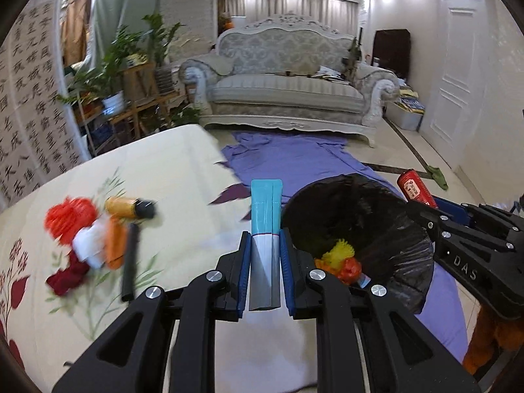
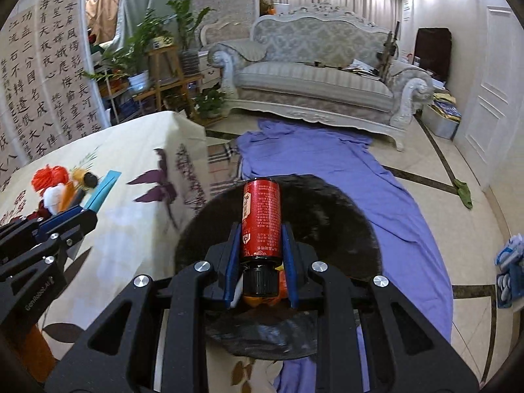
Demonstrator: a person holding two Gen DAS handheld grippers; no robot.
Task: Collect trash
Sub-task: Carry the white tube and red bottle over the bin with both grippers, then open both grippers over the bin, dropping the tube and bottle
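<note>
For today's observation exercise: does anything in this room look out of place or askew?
Yes. A purple sheet lies rumpled across the floor before the sofa, and a green rag lies dropped on the tiles beside it. Both look out of place.

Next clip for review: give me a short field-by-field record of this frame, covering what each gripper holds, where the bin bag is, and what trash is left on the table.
left gripper: shut on a teal and white tube
right gripper: shut on a red bottle with a black cap, cap end toward the camera
bin bag: black, mouth open, beside the table on the purple cloth
in the bag: yellow and orange scraps
table: cream floral cover
left on table: blurred pile of red, white and orange items with a black-capped yellow bottle
</note>
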